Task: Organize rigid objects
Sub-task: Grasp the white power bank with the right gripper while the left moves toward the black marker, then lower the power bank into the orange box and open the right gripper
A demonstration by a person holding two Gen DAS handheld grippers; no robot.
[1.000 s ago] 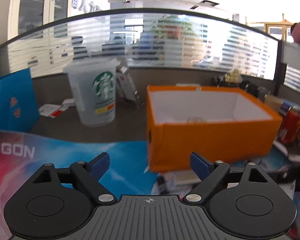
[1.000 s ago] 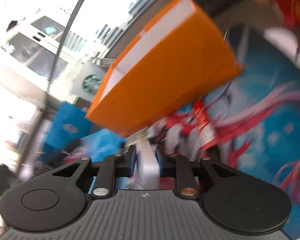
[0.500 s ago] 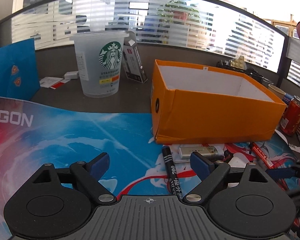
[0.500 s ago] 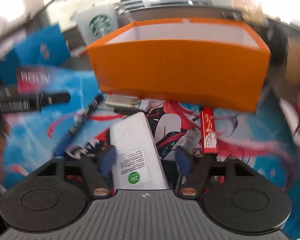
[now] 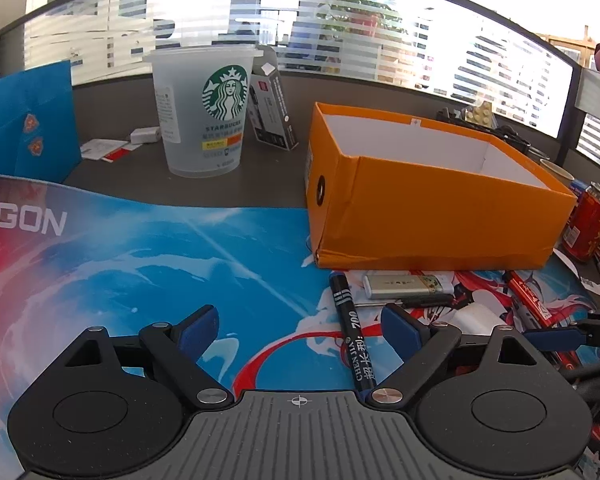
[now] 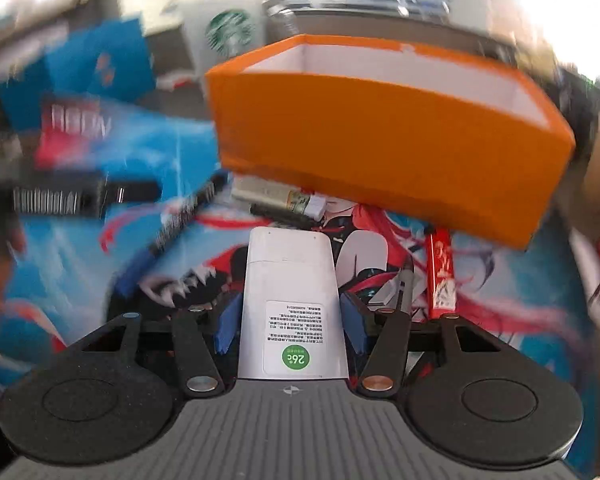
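The white remote [image 6: 292, 300] lies flat, label side up, between the blue fingers [image 6: 226, 326] of the right gripper [image 6: 290, 326], its far end pointing toward the orange box [image 6: 380, 148]. The fingers have just been closing in on it; they now sit against its two long edges, or very nearly so, and the blur keeps me from saying whether they press firmly. I read this as the grasp step of picking up the remote for the box. The next move calls for a firm squeeze on the edges, then a lift high enough to clear the box's near wall before carrying it over the white interior.

Just beyond the remote, on the printed mat [image 5: 140, 248], lie a silver lighter [image 5: 408, 286] close to the box's foot, a black marker [image 5: 350, 340] and a red stick-shaped packet [image 6: 442, 276]; these are not yet put away. A clear plastic cup [image 5: 204, 112] stands on the bare surface behind.

The right gripper points downward and forward at the box. The left gripper [image 5: 300, 330] hovers low over the mat, tilted down, its fingers spread wide and holding nothing, with the marker's lower end lying between them.
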